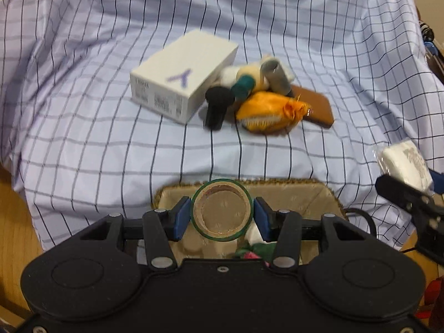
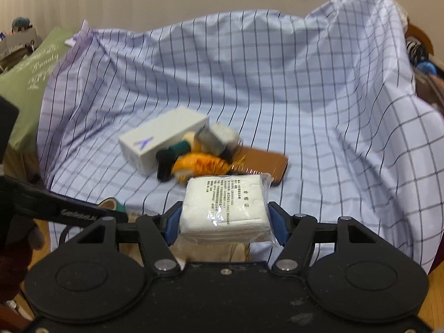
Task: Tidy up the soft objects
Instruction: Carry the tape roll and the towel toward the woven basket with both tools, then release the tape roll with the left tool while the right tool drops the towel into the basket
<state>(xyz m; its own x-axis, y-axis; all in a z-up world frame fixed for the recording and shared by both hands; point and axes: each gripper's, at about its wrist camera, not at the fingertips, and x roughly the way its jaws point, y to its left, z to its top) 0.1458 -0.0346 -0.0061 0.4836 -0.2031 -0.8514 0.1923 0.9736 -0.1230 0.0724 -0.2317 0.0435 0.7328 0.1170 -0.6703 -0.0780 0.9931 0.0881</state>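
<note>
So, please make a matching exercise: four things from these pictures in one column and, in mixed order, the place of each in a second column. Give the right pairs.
Things:
1. tape roll
2. pack of white pads
3. white box
4. brown flat case

Places:
A. on the checked cloth, left of the pile
B. between the right gripper's pads
C. partly under the orange pouch
D. between the left gripper's pads, above the basket

Pairs: 1-D, 2-B, 3-A, 4-C
</note>
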